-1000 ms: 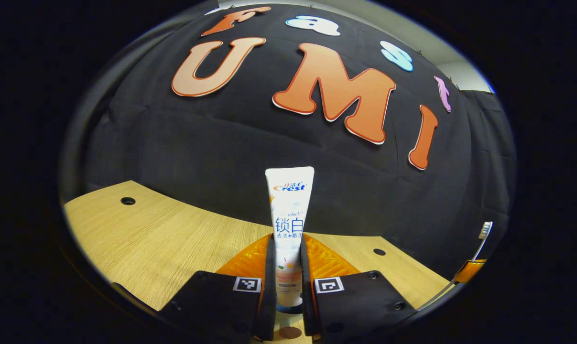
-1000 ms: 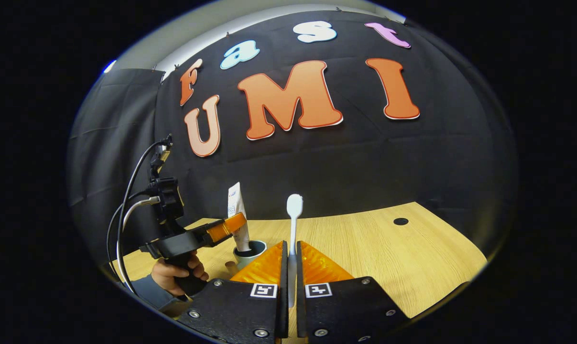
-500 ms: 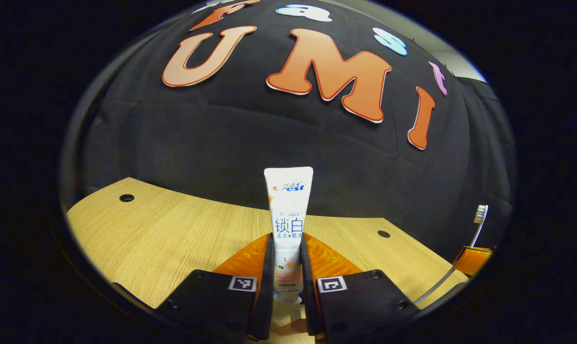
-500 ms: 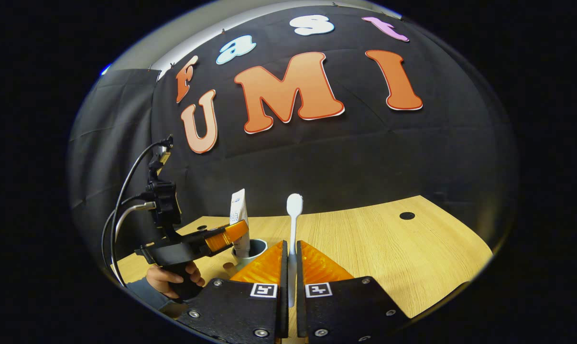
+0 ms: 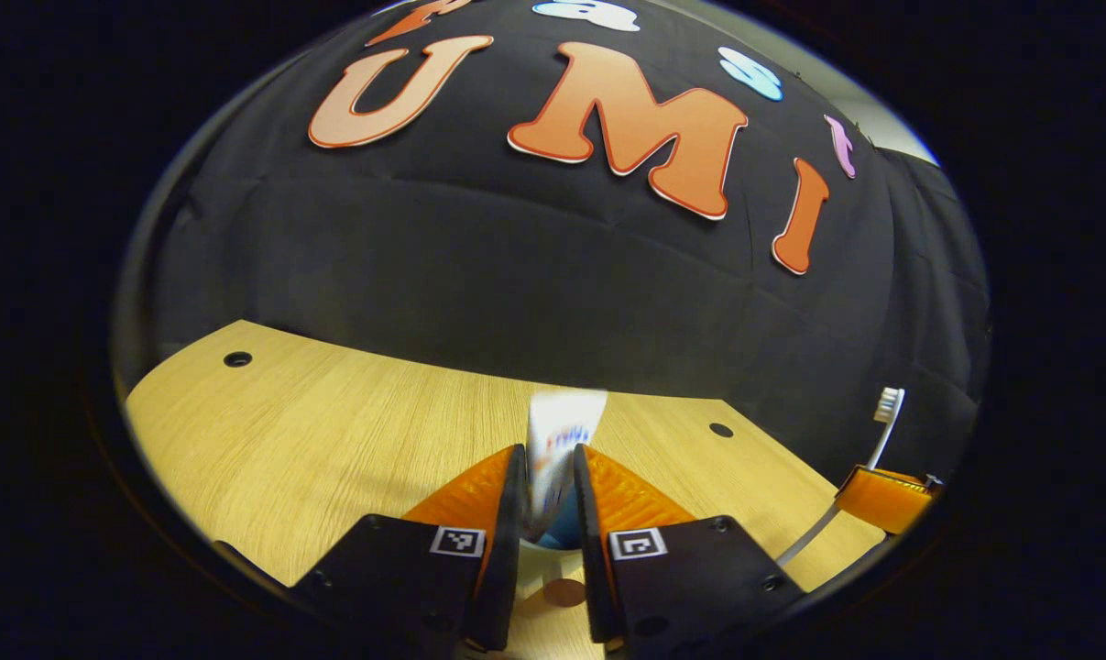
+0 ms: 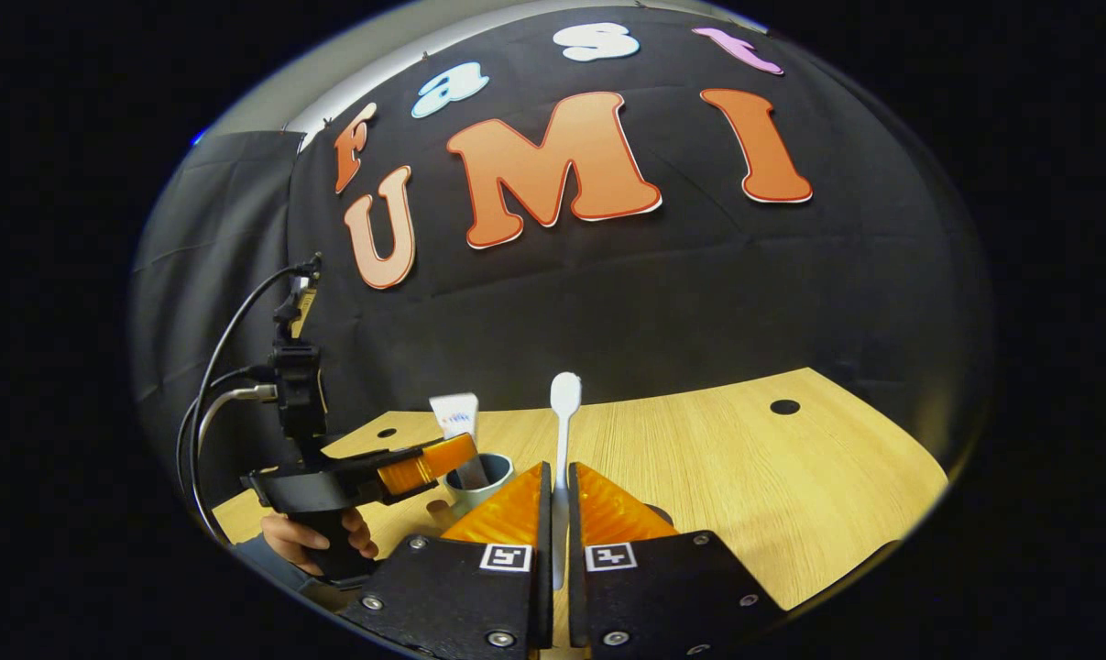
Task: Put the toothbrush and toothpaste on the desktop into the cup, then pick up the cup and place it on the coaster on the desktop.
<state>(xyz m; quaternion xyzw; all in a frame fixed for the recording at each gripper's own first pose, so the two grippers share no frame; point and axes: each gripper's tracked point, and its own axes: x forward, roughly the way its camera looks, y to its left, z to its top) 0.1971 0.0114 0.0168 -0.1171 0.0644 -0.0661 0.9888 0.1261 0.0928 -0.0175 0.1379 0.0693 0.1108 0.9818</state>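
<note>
Standing in the cup (image 6: pixel 482 477), the blurred toothpaste (image 5: pixel 557 458) sits between the slightly parted left gripper (image 5: pixel 545 490) fingers, while the right gripper (image 6: pixel 557 500) pinches the upright toothbrush (image 6: pixel 563 431).

Left hand-held gripper (image 5: pixel 545 490): fingers sitting slightly parted, levelled forward low over the table; a hand (image 6: pixel 319 536) is gripping its handle from below. Right hand-held gripper (image 6: pixel 557 513): fingers pressing nearly together, pointing forward.
</note>
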